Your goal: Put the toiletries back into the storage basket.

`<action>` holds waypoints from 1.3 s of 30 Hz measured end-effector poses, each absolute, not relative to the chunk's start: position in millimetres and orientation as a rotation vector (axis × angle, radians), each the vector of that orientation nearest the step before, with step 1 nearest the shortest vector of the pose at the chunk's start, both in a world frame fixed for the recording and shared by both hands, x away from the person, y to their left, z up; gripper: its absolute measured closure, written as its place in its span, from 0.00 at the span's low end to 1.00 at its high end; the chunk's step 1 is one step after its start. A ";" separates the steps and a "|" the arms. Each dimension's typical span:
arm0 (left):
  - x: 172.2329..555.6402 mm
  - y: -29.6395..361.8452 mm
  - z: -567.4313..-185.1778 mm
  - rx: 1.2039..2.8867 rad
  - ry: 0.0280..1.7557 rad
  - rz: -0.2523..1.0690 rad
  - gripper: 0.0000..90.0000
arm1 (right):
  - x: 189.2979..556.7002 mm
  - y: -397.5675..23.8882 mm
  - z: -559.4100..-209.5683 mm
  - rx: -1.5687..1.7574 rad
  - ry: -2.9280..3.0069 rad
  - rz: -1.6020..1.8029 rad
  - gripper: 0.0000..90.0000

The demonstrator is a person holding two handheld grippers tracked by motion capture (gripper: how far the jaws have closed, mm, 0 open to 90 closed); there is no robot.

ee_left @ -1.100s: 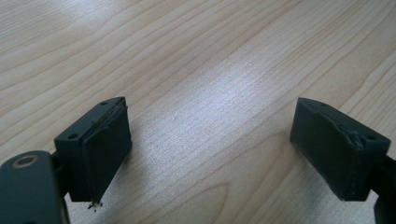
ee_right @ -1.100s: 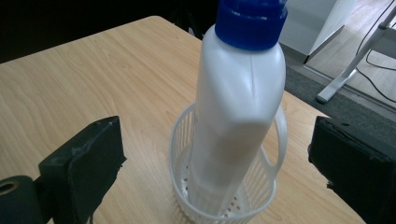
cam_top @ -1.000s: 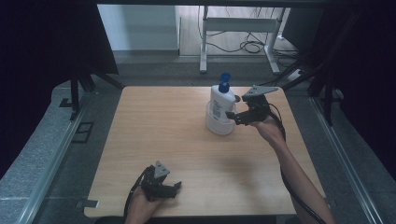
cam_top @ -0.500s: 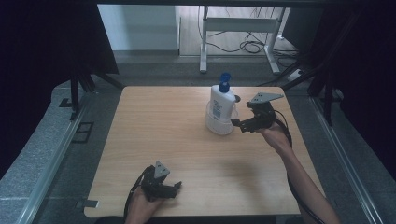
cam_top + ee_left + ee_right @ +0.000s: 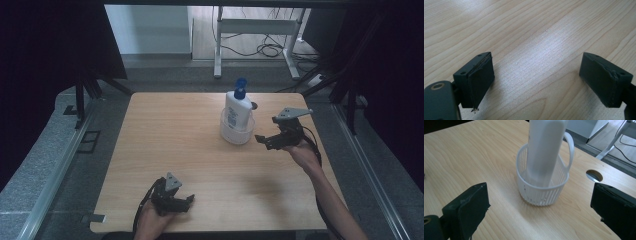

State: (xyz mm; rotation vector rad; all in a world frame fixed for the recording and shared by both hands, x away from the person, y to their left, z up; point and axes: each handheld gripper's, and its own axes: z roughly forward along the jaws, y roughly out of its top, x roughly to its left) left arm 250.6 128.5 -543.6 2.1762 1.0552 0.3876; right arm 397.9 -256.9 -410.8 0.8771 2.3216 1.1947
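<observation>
A white bottle [image 5: 237, 111] with a blue cap [image 5: 240, 87] stands upright inside a small white slatted basket [image 5: 237, 134], right of centre in the upper half of the high view, on the light wooden tabletop [image 5: 170, 135]. In the right gripper view the basket [image 5: 541, 190] sits at centre frame with the bottle [image 5: 545, 147] rising out of it and a loop handle [image 5: 570, 145] curving up behind; a round hole [image 5: 594, 175] in the tabletop lies to its right.

The right hand-held gripper [image 5: 265, 140] is just right of the basket in the high view, near it but apart from it, its 2 jaws spread wide with nothing between them. The left hand-held gripper [image 5: 186, 201] rests low at the lower centre-left of that view, well apart from the basket. In the left gripper view its 2 jaws stand wide apart over bare wood [image 5: 536, 50].
</observation>
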 end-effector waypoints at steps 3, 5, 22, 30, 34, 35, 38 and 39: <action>250.6 128.5 -543.6 2.176 1.056 0.388 0.13 | 393.6 -263.4 -413.9 0.889 2.319 1.190 0.02; 250.6 128.5 -543.6 2.176 1.056 0.388 0.13 | 390.4 -268.5 -415.9 0.897 2.317 1.187 0.02; 250.1 128.0 -543.6 2.173 1.063 0.387 0.13 | 361.5 -299.6 -433.1 0.942 2.319 1.123 0.02; 250.1 128.0 -543.6 2.173 1.064 0.388 0.13 | 345.9 -308.9 -452.3 0.964 2.332 1.117 0.02; 250.0 128.0 -543.6 2.173 1.063 0.388 0.13 | 338.5 -312.7 -464.9 0.986 2.338 1.121 0.03; 250.0 127.9 -543.6 2.172 1.064 0.388 0.13 | 336.6 -313.6 -468.6 0.988 2.339 1.118 0.03; 250.0 127.9 -543.6 2.171 1.064 0.388 0.13 | 331.1 -315.3 -479.2 0.999 2.343 1.120 0.03; 250.0 127.7 -543.7 2.169 1.066 0.388 0.13 | 328.9 -315.7 -483.1 0.998 2.343 1.120 0.03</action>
